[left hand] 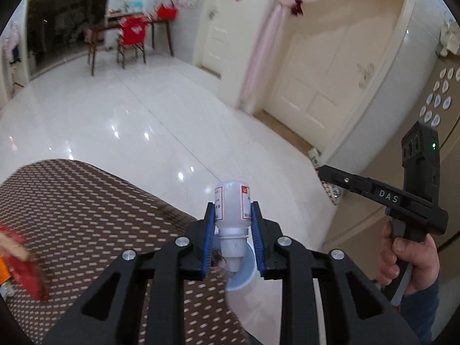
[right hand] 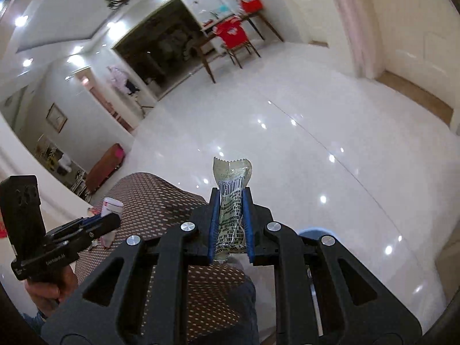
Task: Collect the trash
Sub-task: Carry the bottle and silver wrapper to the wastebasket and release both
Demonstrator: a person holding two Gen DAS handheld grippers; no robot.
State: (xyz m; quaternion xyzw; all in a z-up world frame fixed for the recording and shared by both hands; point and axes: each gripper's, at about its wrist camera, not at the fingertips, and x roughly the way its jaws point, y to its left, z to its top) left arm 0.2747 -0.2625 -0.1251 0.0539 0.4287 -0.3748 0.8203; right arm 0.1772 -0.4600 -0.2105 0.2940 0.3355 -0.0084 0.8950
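My left gripper (left hand: pixel 233 212) is shut on a small white plastic bottle (left hand: pixel 232 201) with a red-edged label, its cap pointing back toward the camera. It hangs past the edge of the brown patterned table (left hand: pixel 86 215), above a pale blue bin rim (left hand: pixel 244 273). My right gripper (right hand: pixel 232 201) is shut on a crumpled clear wrapper (right hand: pixel 232 189) with a barcode and black print. The right gripper also shows in the left wrist view (left hand: pixel 325 172). The left gripper with the bottle (right hand: pixel 110 207) shows at the left of the right wrist view.
A red box (left hand: pixel 20 261) lies on the table at the far left. The blue bin rim (right hand: pixel 316 233) peeks behind the right gripper. Glossy white floor (left hand: pixel 129 120) stretches ahead to a wooden table and red-covered chair (left hand: pixel 132 40). Cream doors (left hand: pixel 322 80) stand at the right.
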